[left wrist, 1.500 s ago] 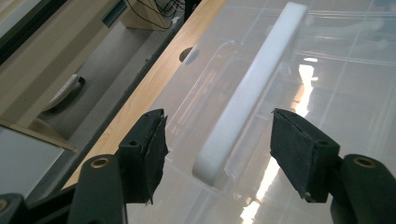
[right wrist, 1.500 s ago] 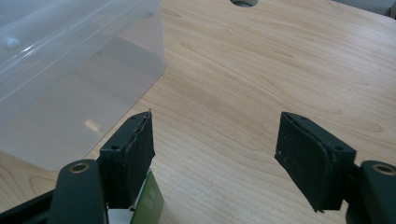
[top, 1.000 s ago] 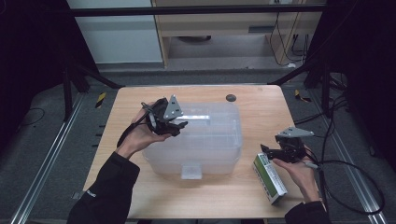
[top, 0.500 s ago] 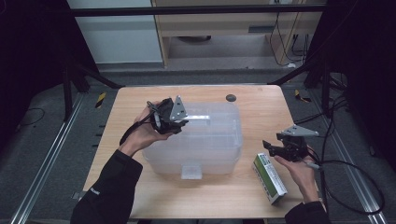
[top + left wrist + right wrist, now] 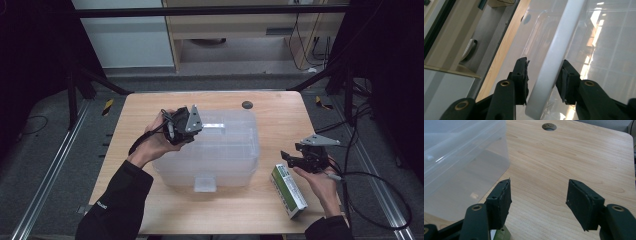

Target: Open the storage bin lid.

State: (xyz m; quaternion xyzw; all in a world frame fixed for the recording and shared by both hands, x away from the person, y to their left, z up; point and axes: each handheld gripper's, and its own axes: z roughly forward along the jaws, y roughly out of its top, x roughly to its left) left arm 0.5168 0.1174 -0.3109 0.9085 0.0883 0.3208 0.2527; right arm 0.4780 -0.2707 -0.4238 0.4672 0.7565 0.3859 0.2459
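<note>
The clear plastic box (image 5: 212,150) sits in the middle of the desk (image 5: 270,115), lid on. The left gripper (image 5: 186,125) is at its far left corner; in the left gripper view its fingers (image 5: 522,77) stand a little apart on either side of the lid's white rim (image 5: 556,55), and whether the pads touch it is hard to make out. The right gripper (image 5: 300,159) hovers over bare desk right of the box, fingers (image 5: 500,202) wide apart and holding nothing. A green and white carton (image 5: 289,190) lies just beside it, partly hidden by the hand.

Carton (image 5: 288,191) lies right of bin (image 5: 220,155), seemingly apart.
</note>
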